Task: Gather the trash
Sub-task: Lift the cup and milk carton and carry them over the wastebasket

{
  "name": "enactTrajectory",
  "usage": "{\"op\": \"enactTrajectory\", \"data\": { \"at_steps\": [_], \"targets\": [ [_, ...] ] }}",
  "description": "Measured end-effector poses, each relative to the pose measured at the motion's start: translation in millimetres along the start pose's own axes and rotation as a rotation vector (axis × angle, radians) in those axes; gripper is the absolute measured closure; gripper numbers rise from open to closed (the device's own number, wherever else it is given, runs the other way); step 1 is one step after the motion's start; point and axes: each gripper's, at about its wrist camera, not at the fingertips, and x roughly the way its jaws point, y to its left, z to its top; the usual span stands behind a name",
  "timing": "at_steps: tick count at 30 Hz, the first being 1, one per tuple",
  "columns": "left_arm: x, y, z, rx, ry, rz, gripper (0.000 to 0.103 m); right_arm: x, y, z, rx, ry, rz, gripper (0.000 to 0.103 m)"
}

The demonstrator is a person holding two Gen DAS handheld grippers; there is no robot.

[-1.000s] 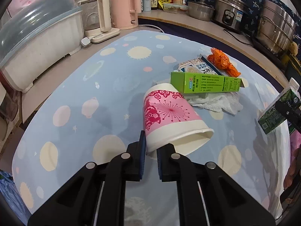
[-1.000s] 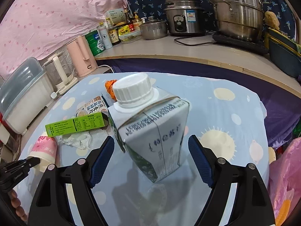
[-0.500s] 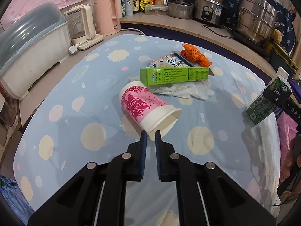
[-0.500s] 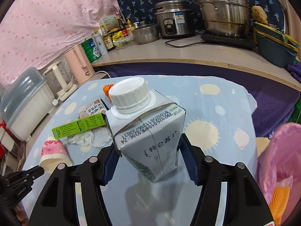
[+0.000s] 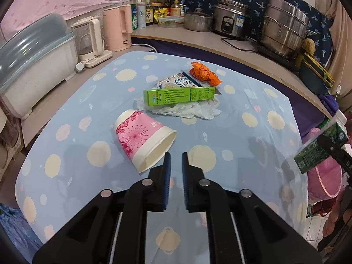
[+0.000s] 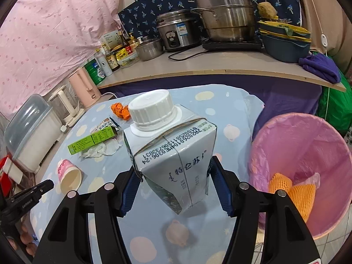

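My right gripper [image 6: 173, 187] is shut on a milk carton [image 6: 173, 151] with a white cap and holds it in the air above the table's right edge, next to a pink-lined trash bin [image 6: 308, 154]. The carton also shows in the left wrist view [image 5: 323, 147]. My left gripper [image 5: 176, 165] is nearly shut and empty, just right of the rim of a pink paper cup [image 5: 143, 140] that lies on its side. Behind the cup lie a green box [image 5: 178, 96], a crumpled tissue [image 5: 191, 111], a printed packet [image 5: 176, 83] and an orange wrapper [image 5: 203, 73].
The table has a blue dotted cloth [image 5: 253, 136]. A white dish container [image 5: 33, 72], a blender [image 5: 90, 41] and a pink kettle [image 5: 116, 30] stand at the left. A counter behind holds bottles, pots and a rice cooker [image 5: 231, 22]. The bin holds orange netting [image 6: 292, 189].
My left gripper has let go of the pink cup and pulled back right of it. My right gripper has closed on the carton and carried it toward the pink bin.
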Motion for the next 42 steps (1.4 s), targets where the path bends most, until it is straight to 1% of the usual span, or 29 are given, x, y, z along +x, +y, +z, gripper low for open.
{"op": "enactTrajectory", "data": {
  "at_steps": [1, 2, 3, 4, 6, 8, 9, 11, 12, 17, 19, 20, 21, 22, 23, 24, 27, 28, 30, 34, 37, 42],
  "targets": [
    [1.2, 7.2, 0.6, -0.022, 0.007, 0.002, 0.052, -2.1, -0.7, -1.3, 0.002, -0.002, 0.001, 0.044],
    [2.4, 17.0, 1.8, -0.054, 0.011, 0.007, 0.041, -4.1, -1.2, -3.1, 0.003, -0.003, -0.001, 0.044],
    [2.3, 25.7, 2.1, -0.084, 0.003, 0.013, 0.028, -5.0, -0.8, -4.4, 0.002, -0.003, -0.001, 0.044],
    [3.5, 34.2, 3.8, -0.112, -0.003, 0.018, 0.02, -5.0, 0.2, -4.8, 0.0, -0.003, 0.0, 0.044],
    [10.5, 51.0, 11.3, -0.157, 0.006, 0.036, 0.018, -4.3, 2.9, -6.5, -0.006, -0.001, 0.001, 0.044],
    [23.0, 63.7, 21.4, -0.212, 0.04, 0.009, 0.018, -2.3, 6.3, -6.4, -0.013, 0.001, 0.003, 0.044],
    [29.6, 67.5, 25.1, -0.237, 0.059, -0.014, 0.015, -0.8, 8.7, -6.1, -0.016, 0.002, 0.007, 0.044],
    [49.3, 72.9, 33.5, -0.286, 0.117, -0.024, 0.015, 1.8, 12.9, -5.4, -0.019, 0.004, 0.013, 0.044],
    [57.2, 73.3, 35.4, -0.302, 0.131, -0.034, 0.015, 3.3, 15.6, -4.7, -0.024, 0.005, 0.017, 0.044],
    [93.4, 74.5, 38.2, -0.354, 0.2, 0.018, 0.015, 10.7, 26.1, -1.1, -0.047, 0.01, 0.029, 0.044],
    [105.6, 77.8, 33.2, -0.391, 0.226, -0.003, 0.015, 14.0, 30.2, -0.7, -0.057, 0.015, 0.034, 0.044],
    [108.8, 79.2, 30.6, -0.415, 0.228, -0.024, 0.015, 15.5, 32.1, -0.3, -0.062, 0.017, 0.034, 0.044],
    [110.0, 80.0, 29.0, -0.429, 0.227, -0.039, 0.018, 17.0, 34.5, -0.2, -0.067, 0.019, 0.035, 0.044],
    [110.4, 79.4, 28.2, -0.434, 0.222, -0.058, 0.028, 18.7, 36.6, -0.4, -0.072, 0.022, 0.036, 0.044],
    [110.0, 77.7, 28.7, -0.429, 0.217, -0.081, 0.034, 19.9, 37.9, -0.1, -0.076, 0.024, 0.038, 0.044],
    [108.6, 74.1, 30.1, -0.417, 0.213, -0.103, 0.044, 21.3, 40.7, -0.3, -0.081, 0.027, 0.04, 0.044],
    [102.1, 61.5, 35.4, -0.356, 0.192, -0.088, 0.047, 22.1, 44.4, -1.3, -0.089, 0.028, 0.046, 0.044],
    [99.7, 57.4, 36.0, -0.338, 0.186, -0.089, 0.051, 21.7, 45.6, -1.7, -0.09, 0.028, 0.048, 0.044],
    [94.2, 50.7, 35.8, -0.314, 0.182, -0.097, 0.054, 20.0, 46.3, -3.1, -0.09, 0.028, 0.053, 0.044],
    [74.7, 36.9, 32.2, -0.249, 0.152, -0.08, 0.057, 11.8, 48.0, -5.9, -0.097, 0.023, 0.054, 0.044],
    [54.7, 24.5, 28.4, -0.193, 0.132, -0.084, 0.057, 2.9, 45.8, -6.8, -0.098, 0.016, 0.051, 0.044],
    [16.8, -11.0, 19.7, -0.08, 0.091, -0.124, 0.057, -19.0, 36.1, -11.6, -0.09, -0.007, 0.035, 0.044]
  ]
}}
